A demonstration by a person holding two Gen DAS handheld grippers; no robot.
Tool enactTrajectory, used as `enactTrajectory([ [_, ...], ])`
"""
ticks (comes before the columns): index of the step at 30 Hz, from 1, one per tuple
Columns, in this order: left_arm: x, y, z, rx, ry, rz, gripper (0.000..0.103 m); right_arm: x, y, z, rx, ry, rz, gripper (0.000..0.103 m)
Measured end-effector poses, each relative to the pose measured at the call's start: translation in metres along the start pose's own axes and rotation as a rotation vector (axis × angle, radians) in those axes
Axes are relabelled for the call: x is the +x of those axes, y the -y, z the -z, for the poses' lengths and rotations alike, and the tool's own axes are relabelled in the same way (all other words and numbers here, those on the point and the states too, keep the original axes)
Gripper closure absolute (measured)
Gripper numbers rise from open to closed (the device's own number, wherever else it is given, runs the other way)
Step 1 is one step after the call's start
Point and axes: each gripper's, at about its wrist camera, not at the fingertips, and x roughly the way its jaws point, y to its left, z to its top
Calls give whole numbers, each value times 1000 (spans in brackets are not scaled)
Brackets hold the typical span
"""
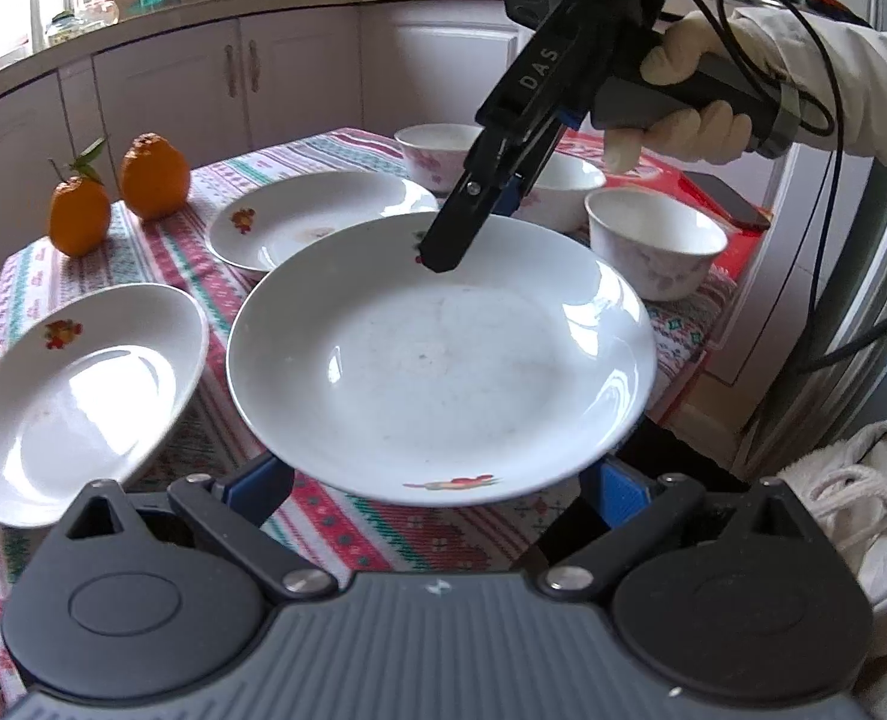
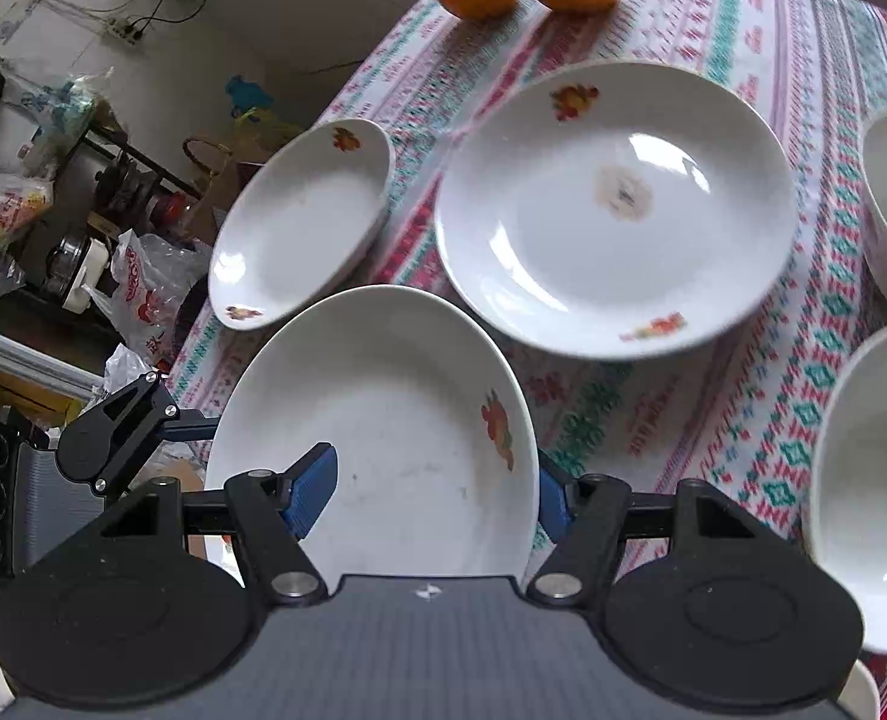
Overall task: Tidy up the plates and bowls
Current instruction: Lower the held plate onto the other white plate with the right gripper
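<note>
We hold one plate (image 1: 443, 360) w/ both tongs: left tongs (image 1: 443, 495) clenched on its 6 o'clock rim, right tongs (image 1: 443, 252) pinching the 12 o'clock rim. It hangs above the surface (image 1: 383, 534), other plates at 9 and 11, bowls (image 1: 653, 240) at 1. Glazed ceramic: stiff, slick, prob. heavy-ish, chips easily. Best gripped at the rim, opposite sides, kept level.

One large white ceramic plate (image 1: 443, 360) with fruit prints is held raised and tilted above the patterned cloth; two matching plates (image 1: 317, 216) (image 1: 77, 396) and three white bowls (image 1: 653, 240) lie around it.
</note>
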Motion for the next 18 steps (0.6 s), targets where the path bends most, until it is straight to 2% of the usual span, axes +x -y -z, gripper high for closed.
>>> enactTrajectory([
  [9, -23, -31, -2, -34, 21, -55, 2, 13, -30, -39, -80, -14, -11, 30],
  [18, -34, -70, 3, -77, 25, -136, 2, 46, -53, -88, -151, -53, -33, 30],
])
